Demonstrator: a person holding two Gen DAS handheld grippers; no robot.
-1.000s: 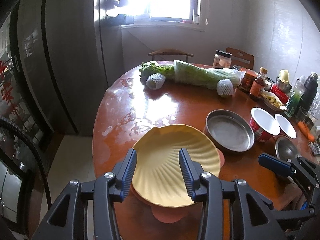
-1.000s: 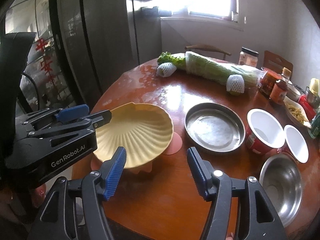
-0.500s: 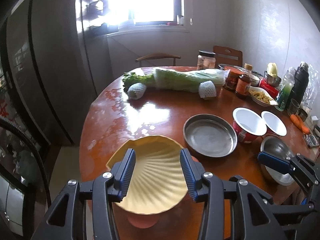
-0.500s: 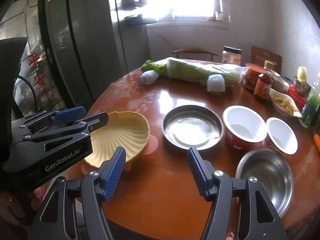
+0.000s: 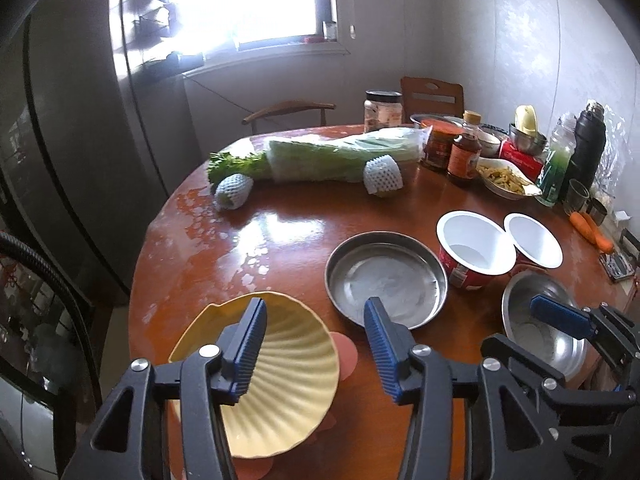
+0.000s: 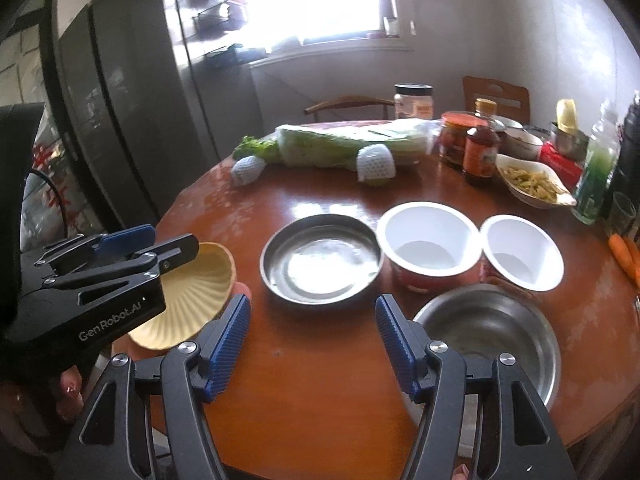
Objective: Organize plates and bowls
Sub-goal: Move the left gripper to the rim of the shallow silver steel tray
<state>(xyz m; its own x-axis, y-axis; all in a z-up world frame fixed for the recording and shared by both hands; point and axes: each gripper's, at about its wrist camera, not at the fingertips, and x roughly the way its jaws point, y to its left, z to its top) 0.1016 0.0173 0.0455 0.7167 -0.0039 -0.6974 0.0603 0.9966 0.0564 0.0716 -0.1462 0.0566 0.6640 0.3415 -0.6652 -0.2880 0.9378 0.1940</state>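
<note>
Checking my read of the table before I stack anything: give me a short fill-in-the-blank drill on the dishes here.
1. The yellow shell-shaped plate sits on top of a ____ plate.
2. The number of white-lined red cups standing side by side is ____.
3. The flat steel pan lies between the yellow shell-shaped plate and the ____.
4. The steel bowl in front of the right gripper holds ____.

Missing words: pink; two; cups; nothing
</note>
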